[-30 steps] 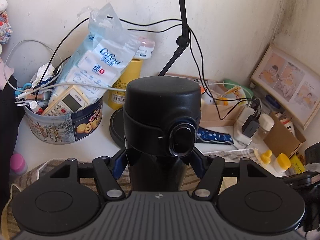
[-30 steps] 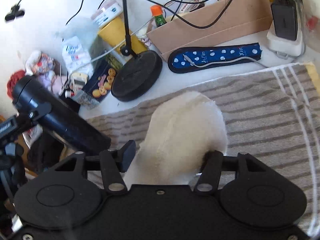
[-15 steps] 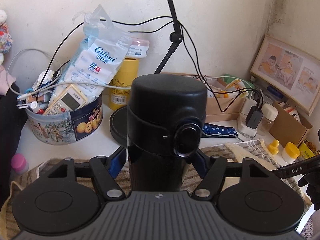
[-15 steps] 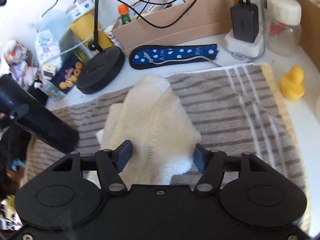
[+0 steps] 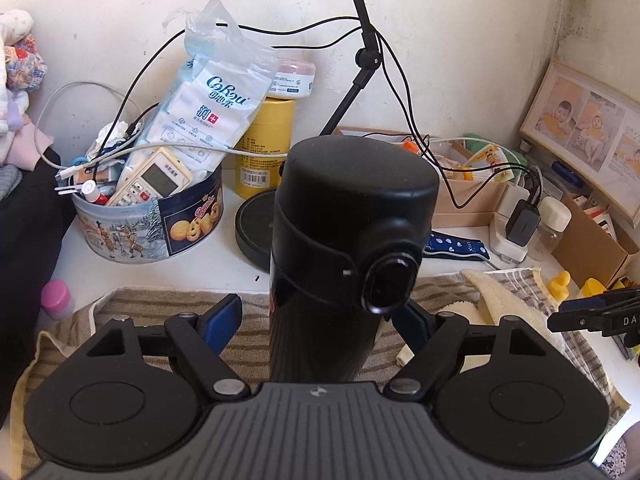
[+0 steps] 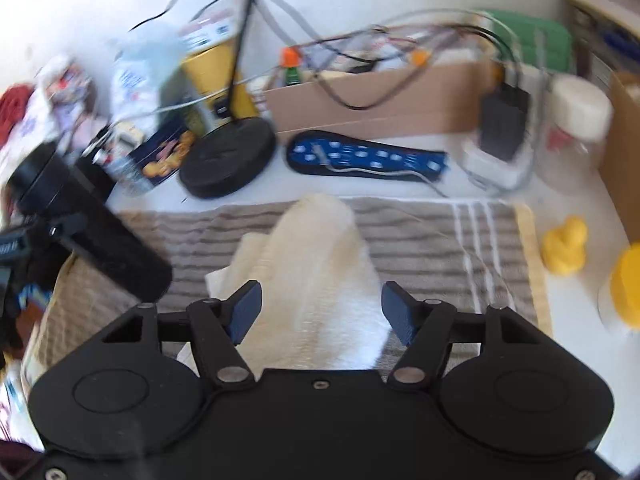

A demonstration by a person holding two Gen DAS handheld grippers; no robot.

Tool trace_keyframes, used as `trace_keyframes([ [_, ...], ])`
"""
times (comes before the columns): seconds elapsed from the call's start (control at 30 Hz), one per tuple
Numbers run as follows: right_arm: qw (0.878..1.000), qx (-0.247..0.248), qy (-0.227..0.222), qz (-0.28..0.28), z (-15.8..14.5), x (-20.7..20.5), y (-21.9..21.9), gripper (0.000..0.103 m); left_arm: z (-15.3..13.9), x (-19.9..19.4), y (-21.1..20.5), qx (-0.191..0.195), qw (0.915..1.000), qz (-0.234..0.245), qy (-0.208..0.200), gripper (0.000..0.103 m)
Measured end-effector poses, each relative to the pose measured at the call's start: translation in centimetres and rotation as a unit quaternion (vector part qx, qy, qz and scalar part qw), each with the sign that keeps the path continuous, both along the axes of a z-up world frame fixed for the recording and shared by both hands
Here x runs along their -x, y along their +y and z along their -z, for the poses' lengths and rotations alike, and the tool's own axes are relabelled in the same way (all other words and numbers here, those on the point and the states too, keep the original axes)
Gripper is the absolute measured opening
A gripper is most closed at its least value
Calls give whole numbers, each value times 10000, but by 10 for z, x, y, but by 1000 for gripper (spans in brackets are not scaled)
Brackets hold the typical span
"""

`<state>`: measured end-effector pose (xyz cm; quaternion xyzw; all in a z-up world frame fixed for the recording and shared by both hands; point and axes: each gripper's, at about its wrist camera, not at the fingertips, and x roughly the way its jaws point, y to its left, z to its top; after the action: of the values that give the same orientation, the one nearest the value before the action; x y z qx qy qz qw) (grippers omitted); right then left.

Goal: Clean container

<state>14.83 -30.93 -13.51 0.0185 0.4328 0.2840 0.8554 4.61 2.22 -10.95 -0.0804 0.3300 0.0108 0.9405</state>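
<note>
clutter crowded the far left: a biscuit tin (image 5: 148, 224) stuffed with a remote and cables sat by the wall, a yellow canister (image 5: 266, 148) and a round black stand base (image 5: 256, 224) just beside it.

in the middle the left gripper (image 5: 320, 320) had its blue pads either side of the black flask (image 5: 348, 248), lid on, lifted over the striped towel (image 6: 420, 236). the left pad stood a little off the body and the right one was hidden behind it, so i could not tell whether the jaws really bit.

to the right the right gripper (image 6: 320, 310) had its jaws spread wide around a cream cloth (image 6: 316, 256) heaped on the towel, not pinching it. the right view was smeared with motion.

likely trouble: if the hold on the smooth flask was as loose as it looked, a push from the cloth could slide or tip it out. the wide jaws could also shut on only a fold, or catch the towel beneath.

open room lay mostly over the towel. cables (image 5: 392, 80) hung behind the flask, and a yellow duck (image 6: 566, 248) and a charger block (image 6: 502, 128) hemmed in the right edge.
</note>
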Motion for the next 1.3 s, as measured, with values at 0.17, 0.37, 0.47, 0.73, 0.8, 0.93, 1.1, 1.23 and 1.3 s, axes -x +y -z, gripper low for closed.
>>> trace_keyframes([
  [0.17, 9984, 71, -166, -531, -2, 2, 17, 66, -2, 15, 0, 13, 9999, -148, 82, 81],
  [0.37, 9915, 611, -215, -1129, 14, 8, 42, 63, -12, 36, -2, 239, 9993, -86, 288, 81],
  [0.47, 9928, 770, 8, -922, 30, 0, 51, 63, -20, 44, -5, 410, 9985, 67, 363, 81],
  [0.73, 9995, -105, 235, 204, -25, 23, 26, 76, -53, 50, -17, 497, 9959, 567, 495, 81],
  [0.8, 9983, -191, 257, 480, -45, 35, 26, 85, -64, 51, -22, 317, 9958, 734, 453, 81],
  [0.93, 9966, -39, 38, 828, -80, 62, 38, 93, -86, 54, -27, -96, 9963, 800, 290, 81],
  [1.1, 9930, 266, -100, 1148, -116, 94, 58, 93, -102, 61, -22, -181, 9964, 819, 145, 81],
  [1.23, 9889, 530, -220, 1371, -141, 119, 72, 93, -107, 66, -19, -197, 9961, 827, 223, 81],
  [1.3, 9878, 557, -220, 1434, -150, 130, 77, 93, -110, 69, -17, -204, 9960, 832, 262, 81],
])
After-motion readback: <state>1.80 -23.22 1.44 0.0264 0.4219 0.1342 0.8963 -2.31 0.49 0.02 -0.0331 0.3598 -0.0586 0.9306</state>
